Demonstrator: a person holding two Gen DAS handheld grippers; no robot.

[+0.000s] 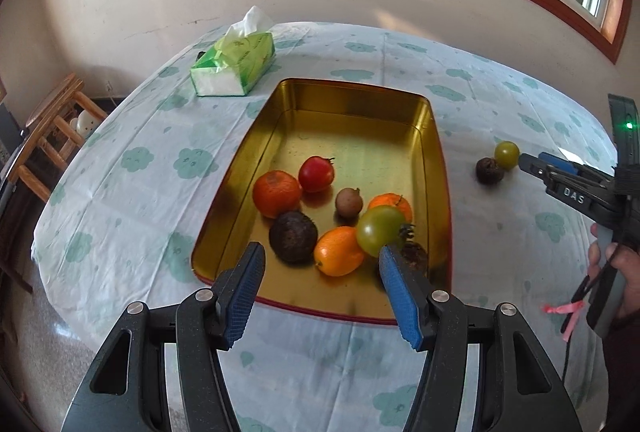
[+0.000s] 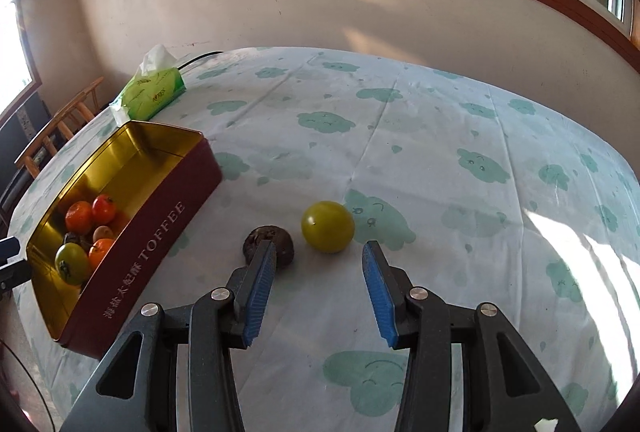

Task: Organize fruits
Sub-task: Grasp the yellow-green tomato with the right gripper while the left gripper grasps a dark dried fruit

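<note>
A gold-lined toffee tin lies on the table and holds several fruits: a red tomato, oranges, a dark passion fruit and a green tomato. My left gripper hovers open over the tin's near end with nothing between its fingers. Outside the tin, on the cloth, a yellow-green tomato and a dark wrinkled fruit lie side by side. My right gripper stands open just short of them, its left fingertip in front of the dark fruit. It touches neither.
A green tissue pack lies beyond the tin's far left corner. Wooden chairs stand off the table's left edge. The tin's red wall is left of my right gripper. A hand holds the right gripper.
</note>
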